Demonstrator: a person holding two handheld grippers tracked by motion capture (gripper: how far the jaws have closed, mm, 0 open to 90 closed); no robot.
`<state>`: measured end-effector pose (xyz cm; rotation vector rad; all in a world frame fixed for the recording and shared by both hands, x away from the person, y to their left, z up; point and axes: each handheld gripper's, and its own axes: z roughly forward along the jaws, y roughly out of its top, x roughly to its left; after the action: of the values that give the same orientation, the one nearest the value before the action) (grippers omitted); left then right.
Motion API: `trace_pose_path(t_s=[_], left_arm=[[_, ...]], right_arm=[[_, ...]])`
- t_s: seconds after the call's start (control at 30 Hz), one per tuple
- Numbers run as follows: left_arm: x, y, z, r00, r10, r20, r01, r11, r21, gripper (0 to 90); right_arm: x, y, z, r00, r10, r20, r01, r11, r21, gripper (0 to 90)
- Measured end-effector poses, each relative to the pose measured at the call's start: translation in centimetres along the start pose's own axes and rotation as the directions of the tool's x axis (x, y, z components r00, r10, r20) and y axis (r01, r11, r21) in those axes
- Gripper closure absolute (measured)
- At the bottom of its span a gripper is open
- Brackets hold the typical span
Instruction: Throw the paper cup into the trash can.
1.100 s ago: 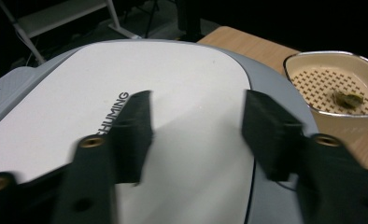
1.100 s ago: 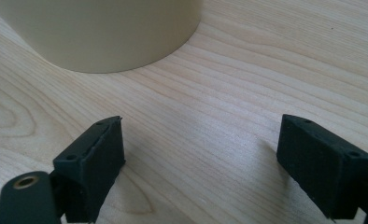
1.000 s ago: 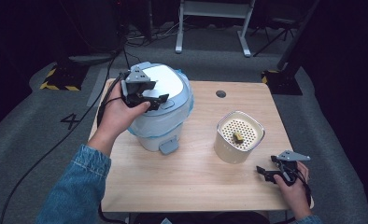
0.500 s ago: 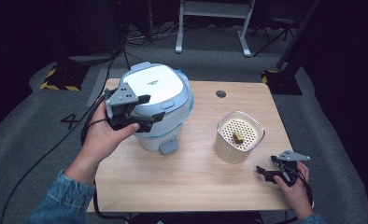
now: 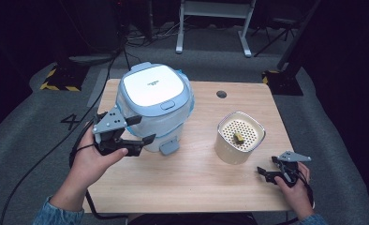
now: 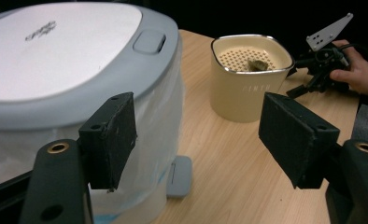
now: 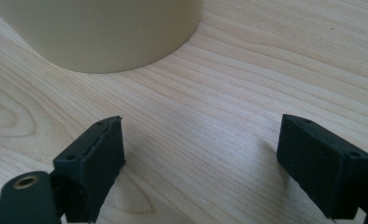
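We find the left gripper point(image 5: 136, 142) at the near left side of the bin point(image 5: 154, 101), its jaws standing apart with nothing between them; they have just been opening a little further. In the left gripper view one pad point(image 6: 113, 135) sits just beside the bin's white liner, though we cannot tell whether it touches. The bin stands upright on the left half of the table point(image 5: 196, 183), its white lid point(image 5: 151, 85) shut and a small pedal point(image 5: 170, 146) at its foot.

The right gripper point(image 5: 272, 169) rests low at the near right corner of the table, jaws apart and holding nothing. In the right gripper view bare wood lies between its pads point(image 7: 95, 161), with the foot of the cream container point(image 7: 102, 35) near ahead.

That container point(image 5: 239, 137) stands upright to the right of the bin, well apart from it. Its perforated insert carries one small dark-yellow piece point(image 5: 238, 137). Both hands grip their tools from the near edge.
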<state>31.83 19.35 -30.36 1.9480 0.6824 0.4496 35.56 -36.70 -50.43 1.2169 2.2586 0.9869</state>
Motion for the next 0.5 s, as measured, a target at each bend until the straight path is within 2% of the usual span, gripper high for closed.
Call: trace_pose_path(t_s=[0.1,0.27,0.43,0.5], left_arm=[[0.0,-1.1,-0.1,0.9999,0.006,-0.015,-0.005,0.9999,0.013,27.9],[0.2,-3.3,-0.3,0.9999,0.004,-0.016,-0.004,0.9996,0.029,26.8],[0.3,-5.6,-0.3,0.9984,-0.055,-0.009,0.055,0.9985,0.002,26.3],[0.3,-6.7,-0.1,0.9972,-0.072,-0.020,0.072,0.9974,0.004,26.3]], right_arm=[[0.0,0.0,0.0,1.0000,0.000,0.000,0.000,1.000,0.000,15.1],[0.0,0.0,0.0,1.0000,0.000,0.000,0.000,1.000,0.000,15.1],[0.0,0.0,0.0,1.0000,0.000,0.000,0.000,1.000,-0.001,15.1],[0.0,0.0,0.0,1.0000,0.000,0.000,0.000,1.000,0.000,15.1]])
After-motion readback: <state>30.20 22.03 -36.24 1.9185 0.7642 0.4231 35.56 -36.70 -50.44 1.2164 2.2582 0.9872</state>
